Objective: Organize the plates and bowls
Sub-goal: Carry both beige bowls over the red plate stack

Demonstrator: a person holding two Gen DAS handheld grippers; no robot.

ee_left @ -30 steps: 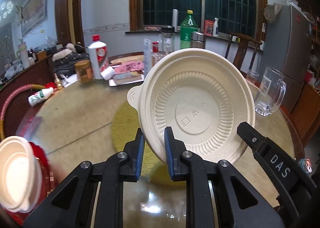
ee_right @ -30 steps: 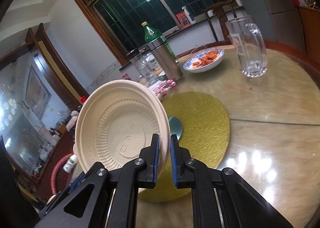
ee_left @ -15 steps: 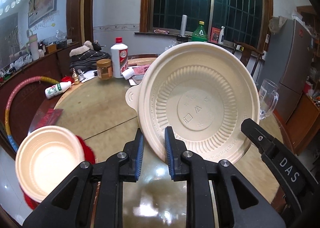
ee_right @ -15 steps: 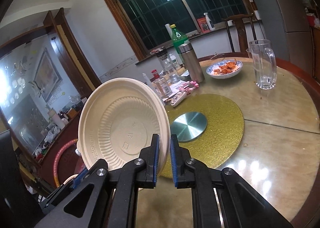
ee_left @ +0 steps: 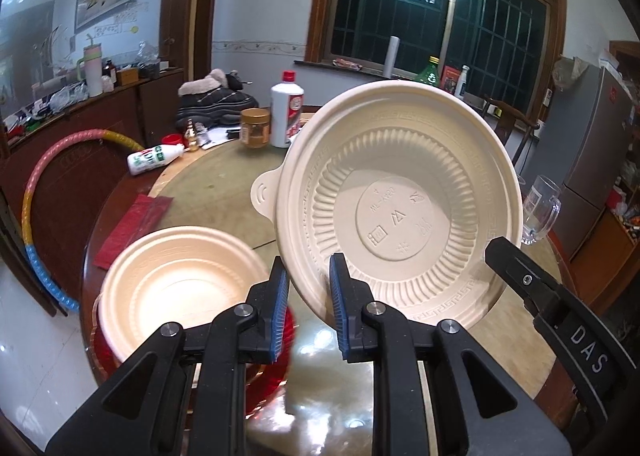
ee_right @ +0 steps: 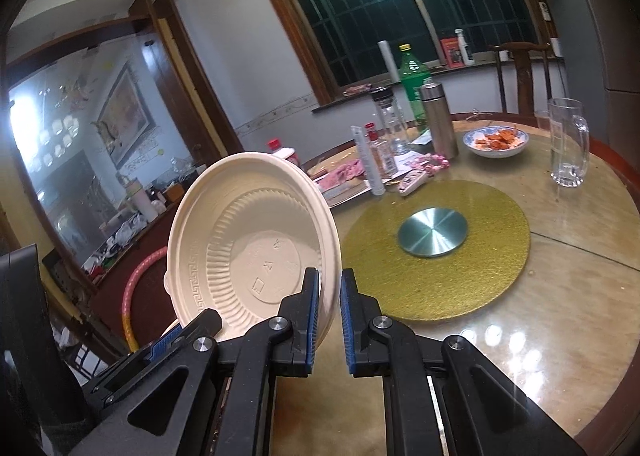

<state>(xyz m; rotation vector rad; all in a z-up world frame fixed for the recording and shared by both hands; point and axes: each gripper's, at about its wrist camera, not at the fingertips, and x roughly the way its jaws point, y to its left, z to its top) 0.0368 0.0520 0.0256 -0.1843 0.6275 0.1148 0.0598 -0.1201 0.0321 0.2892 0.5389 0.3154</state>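
The plate (ee_left: 400, 211) is a cream disposable one with a ribbed well and a small tab at its left edge, held tilted up above the table (ee_left: 216, 183) by both tools at once – the left gripper (ee_left: 307, 308) pinches its lower rim between blue pads, and the right gripper (ee_right: 329, 322) is clamped on the opposite rim, its black tip showing at the plate's right edge in the left view. Neither tool is released; both jaws stand nearly closed with only the thin rim between them. Just below and left of the plate, near the table's edge, a cream bowl (ee_left: 180, 276) sits in something red whose shape I cannot make out. Beyond it lies a red packet (ee_left: 136, 223), then a white bottle (ee_left: 154, 157) on its side. Out in the middle of the table a gold mat (ee_right: 440, 248) carries a metal disc (ee_right: 433, 232). Farther off stand a glass mug (ee_right: 568, 147), a dish (ee_right: 496, 141) of reddish food, a steel flask (ee_right: 438, 119) and a green bottle (ee_right: 414, 83) – and behind them a dark barred window (ee_right: 400, 3)
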